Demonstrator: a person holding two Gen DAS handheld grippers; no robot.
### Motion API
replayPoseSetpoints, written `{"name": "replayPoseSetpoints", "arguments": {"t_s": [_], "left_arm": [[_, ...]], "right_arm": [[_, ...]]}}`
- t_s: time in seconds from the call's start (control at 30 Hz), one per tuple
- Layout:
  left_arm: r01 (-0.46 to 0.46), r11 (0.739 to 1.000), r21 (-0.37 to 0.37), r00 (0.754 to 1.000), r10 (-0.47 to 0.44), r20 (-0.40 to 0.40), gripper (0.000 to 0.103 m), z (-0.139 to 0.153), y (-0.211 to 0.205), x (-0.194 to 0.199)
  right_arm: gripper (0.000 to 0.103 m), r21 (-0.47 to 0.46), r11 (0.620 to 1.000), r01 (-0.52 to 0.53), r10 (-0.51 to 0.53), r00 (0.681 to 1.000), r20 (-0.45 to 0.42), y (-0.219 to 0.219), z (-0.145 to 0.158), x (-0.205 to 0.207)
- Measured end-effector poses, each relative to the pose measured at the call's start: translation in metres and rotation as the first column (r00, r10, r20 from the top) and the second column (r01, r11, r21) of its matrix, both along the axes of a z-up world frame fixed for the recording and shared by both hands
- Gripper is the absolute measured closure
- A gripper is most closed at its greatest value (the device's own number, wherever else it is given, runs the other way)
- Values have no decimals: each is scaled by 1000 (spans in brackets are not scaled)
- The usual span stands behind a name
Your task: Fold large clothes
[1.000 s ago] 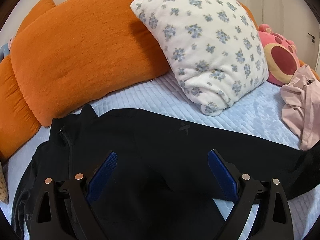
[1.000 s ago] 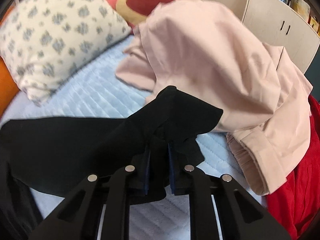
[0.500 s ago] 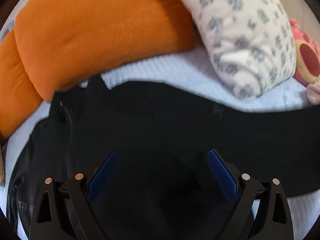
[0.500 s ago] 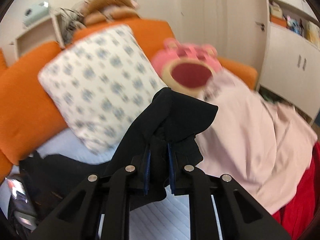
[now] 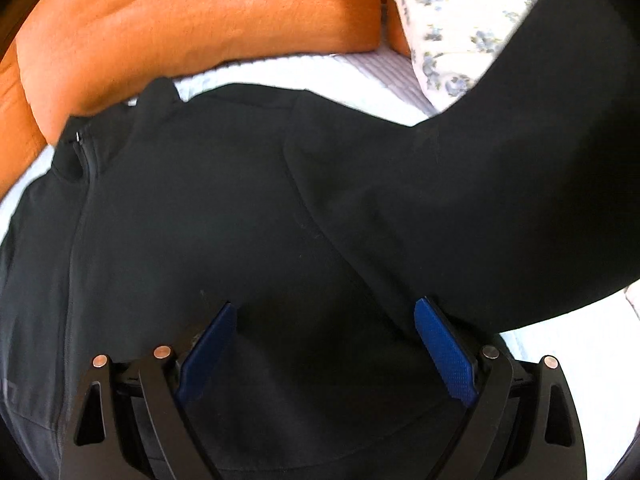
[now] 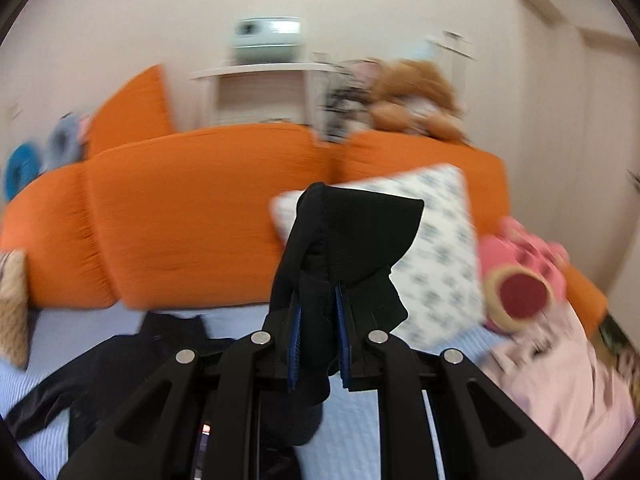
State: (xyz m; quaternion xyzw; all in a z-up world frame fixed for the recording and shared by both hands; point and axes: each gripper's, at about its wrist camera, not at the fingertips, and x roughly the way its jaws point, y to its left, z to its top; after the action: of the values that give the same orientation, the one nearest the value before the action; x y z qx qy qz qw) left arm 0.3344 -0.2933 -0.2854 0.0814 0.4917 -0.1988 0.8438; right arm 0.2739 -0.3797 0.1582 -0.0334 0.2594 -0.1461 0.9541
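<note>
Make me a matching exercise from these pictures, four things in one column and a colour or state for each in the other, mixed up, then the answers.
Things:
1. right hand-held gripper
2. left hand-held gripper
3. pillow
4. cushion

Colours or states:
A. orange
B. open above the jacket
C. white with blue flowers
D. shut on the black sleeve

Pairs: 1-D, 2-B, 3-C, 4-A
</note>
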Motion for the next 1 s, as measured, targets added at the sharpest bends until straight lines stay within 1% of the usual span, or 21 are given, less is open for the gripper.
{"name": "replayPoseSetpoints", "arguments": {"t_s": [0.07, 0.17, 0.23, 0.27, 0.37, 0.4, 0.47, 0.5, 0.57, 0.63, 0.67, 0.73, 0.77, 0.8, 0.83, 0.87, 0.9, 0.97, 1.0], "left_arm": [[-12, 1000, -24, 1000, 12, -13, 11, 0, 7, -1], [-60, 994, -86, 996, 54, -69, 11, 1, 27, -1], [-90, 984, -152, 990, 72, -119, 11, 1, 43, -4], [-96, 981, -170, 989, 75, -125, 11, 3, 48, -7], [-115, 974, -193, 988, 92, -127, 11, 11, 62, -21], [-126, 974, -190, 987, 104, -120, 11, 15, 67, -27], [-155, 971, -180, 986, 140, -92, 11, 24, 81, -45], [-168, 972, -162, 985, 159, -69, 11, 29, 90, -58], [-199, 975, -103, 980, 197, -31, 11, 33, 103, -77], [-211, 975, -73, 978, 209, -26, 10, 34, 115, -96], [-214, 976, -46, 977, 213, -24, 10, 33, 121, -108], [-212, 977, -16, 976, 211, -45, 10, 35, 128, -121], [-214, 977, -6, 975, 214, -58, 10, 35, 129, -126], [-223, 975, 9, 973, 224, -59, 10, 36, 129, -130], [-222, 975, 14, 973, 223, -61, 9, 37, 129, -130], [-219, 975, 20, 973, 220, -63, 9, 37, 126, -128], [-218, 975, 38, 973, 220, -65, 9, 33, 127, -132], [-207, 978, 27, 975, 208, -73, 9, 25, 138, -136], [-196, 980, 21, 978, 197, -67, 9, 24, 138, -139]], "right_arm": [[88, -32, 997, -66, 65, 998, -25, 33, -1, 19], [88, -79, 980, -182, 177, 982, -74, 94, -4, 47], [88, -104, 960, -260, 249, 963, -108, 141, -11, 61], [88, -105, 950, -294, 281, 952, -123, 162, -15, 66], [88, -123, 909, -397, 370, 907, -201, 234, -37, 86], [88, -122, 900, -418, 385, 895, -225, 251, -45, 92], [88, -116, 878, -464, 417, 861, -291, 292, -73, 103], [88, -116, 872, -475, 421, 851, -314, 306, -84, 107], [88, -116, 858, -501, 429, 821, -376, 339, -114, 117], [88, -114, 843, -526, 431, 787, -442, 371, -152, 128], [88, -114, 839, -531, 425, 773, -472, 384, -172, 132], [88, -90, 841, -533, 418, 748, -515, 400, -204, 139], [88, -76, 848, -524, 406, 737, -541, 409, -226, 143], [88, -65, 856, -513, 396, 731, -556, 410, -239, 148], [88, -50, 866, -498, 379, 718, -584, 415, -261, 153], [88, -44, 871, -489, 369, 710, -600, 415, -274, 153], [88, -40, 879, -476, 351, 701, -621, 420, -293, 155], [88, -56, 890, -452, 313, 696, -646, 429, -324, 158], [88, -64, 893, -446, 300, 695, -654, 433, -334, 158]]}}
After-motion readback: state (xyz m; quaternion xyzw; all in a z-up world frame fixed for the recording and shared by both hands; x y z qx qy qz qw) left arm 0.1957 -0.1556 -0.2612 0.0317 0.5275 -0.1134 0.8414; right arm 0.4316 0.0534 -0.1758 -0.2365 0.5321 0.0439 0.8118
